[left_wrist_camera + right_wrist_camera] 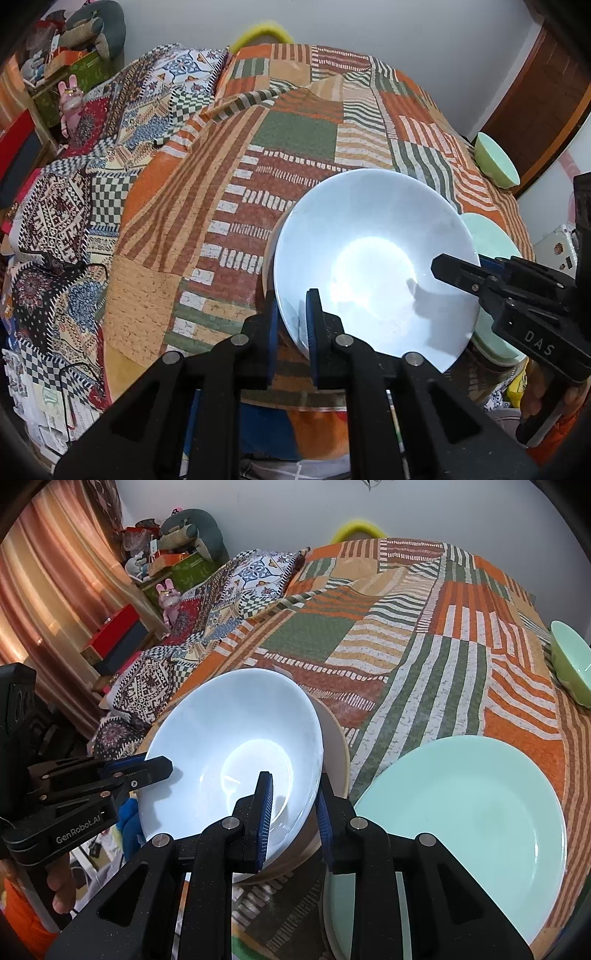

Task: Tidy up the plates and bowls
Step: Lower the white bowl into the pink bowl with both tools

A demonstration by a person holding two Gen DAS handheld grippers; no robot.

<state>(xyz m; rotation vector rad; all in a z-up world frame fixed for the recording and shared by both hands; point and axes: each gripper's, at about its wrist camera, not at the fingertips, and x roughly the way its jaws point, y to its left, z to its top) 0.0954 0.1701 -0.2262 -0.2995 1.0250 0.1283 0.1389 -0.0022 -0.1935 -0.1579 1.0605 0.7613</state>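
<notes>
The left hand-held gripper is pinching the near rim of the white bowl, one blue pad inside and one outside. The bowl is tipped up a bit and sits over a tan bowl that peeks out at its left side. I think the white one is going into the tan one so the bowls make a stack. The right hand-held gripper reaches in from the right side, with its tip over the white bowl's rim. A mint green plate lies just behind the white bowl. A small green bowl sits well apart, near the far edge of the bed with its striped quilt.

From the right wrist, the right hand-held gripper has its pads spread a little, one inside the white bowl and one outside it. I cannot tell if they press the rim. The tan bowl shows under the white one. Two hands help keep a wide bowl from tipping. The left hand-held gripper pinches the other side. The mint green plate lies flat on the bed just beside the bowls, and another plate seems to be under it. The small green bowl waits far off to the right.
</notes>
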